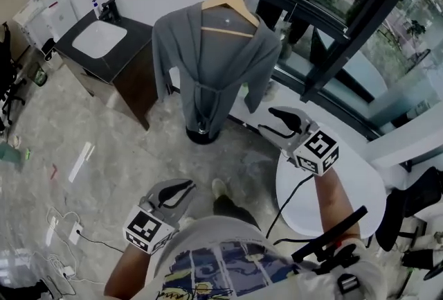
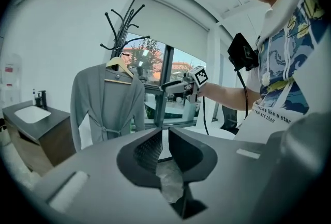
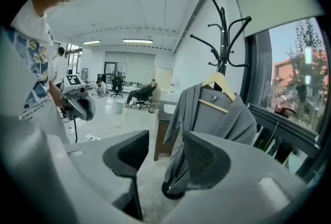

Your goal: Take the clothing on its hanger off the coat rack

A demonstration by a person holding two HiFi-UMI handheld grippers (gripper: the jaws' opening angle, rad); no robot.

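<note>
A grey robe (image 1: 208,63) hangs on a wooden hanger (image 1: 228,1) from the black coat rack, whose round base (image 1: 203,134) stands on the floor by the window. My right gripper (image 1: 268,119) is held out to the right of the robe's hem, apart from it, with its jaws open and nothing between them. In the right gripper view the robe (image 3: 207,119) and hanger (image 3: 220,83) lie ahead, beyond my right gripper (image 3: 165,145). My left gripper (image 1: 181,189) is low, near my body, well short of the rack, jaws shut and empty. In the left gripper view the robe (image 2: 106,104) shows at the left.
A dark cabinet with a white sink (image 1: 104,42) stands left of the rack. A round white table (image 1: 346,188) is under my right arm. The window frame (image 1: 360,21) runs behind the rack. Cables and a power strip (image 1: 66,229) lie on the floor at lower left.
</note>
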